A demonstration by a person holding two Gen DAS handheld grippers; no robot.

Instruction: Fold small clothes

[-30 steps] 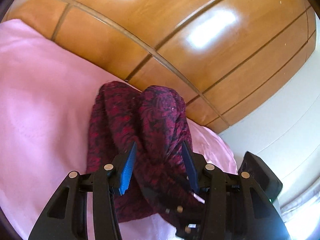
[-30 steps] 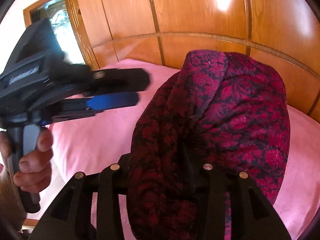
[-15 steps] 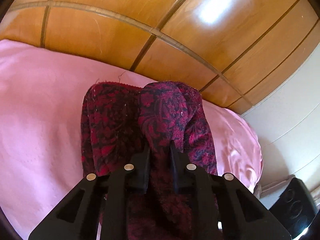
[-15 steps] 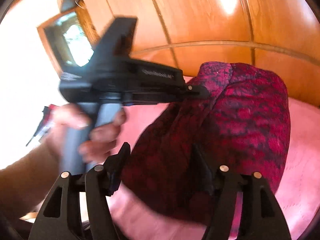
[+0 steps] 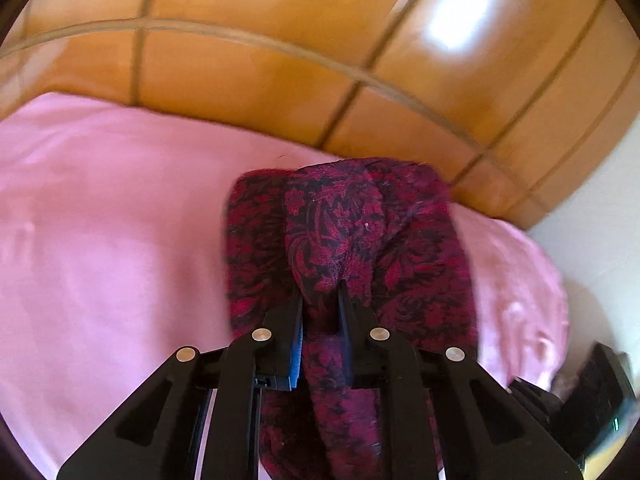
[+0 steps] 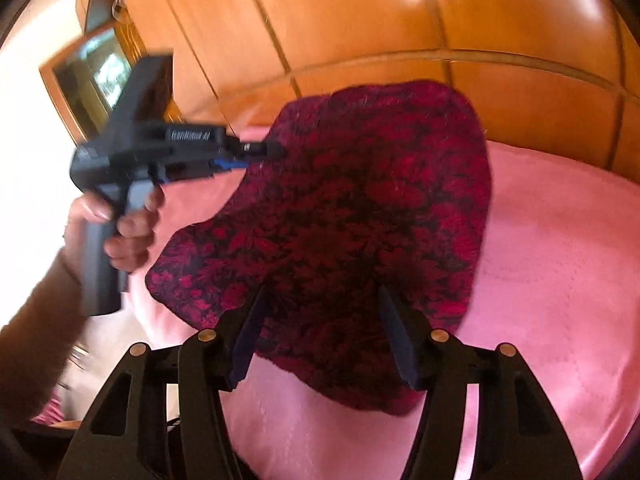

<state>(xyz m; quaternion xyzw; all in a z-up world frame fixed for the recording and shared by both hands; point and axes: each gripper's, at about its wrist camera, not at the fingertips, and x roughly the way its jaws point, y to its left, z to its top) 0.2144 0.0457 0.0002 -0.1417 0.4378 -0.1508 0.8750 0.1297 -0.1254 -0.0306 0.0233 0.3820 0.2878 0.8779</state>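
Fingers of the left gripper (image 5: 320, 300) pinch a ridge of the dark red patterned garment (image 5: 352, 248), clamped tight on the cloth. Fingers of the right gripper (image 6: 320, 308) stand apart; their jaws have just been closing a little, with the near part of the garment lying between them, but the pads do not appear to press it.

The garment lies bunched on a pink bed cover (image 5: 100, 240), close to the far edge where the bed meets a wooden headboard (image 5: 260, 80). In the right wrist view the left gripper comes in from the left, held by a person's hand (image 6: 128, 228), and bites the garment's far left edge.

By the look of it, the step in hand is taking hold of the cloth to lift and spread it before folding; no neat fold shows yet. The next move probably calls for the right fingers to close on the near edge, then for both grippers to draw apart and pull the cloth flat.

Open bed cover stretches wide to the left and near side. The headboard lies close behind, and the bed edge falls away on the right, so room there is tight.
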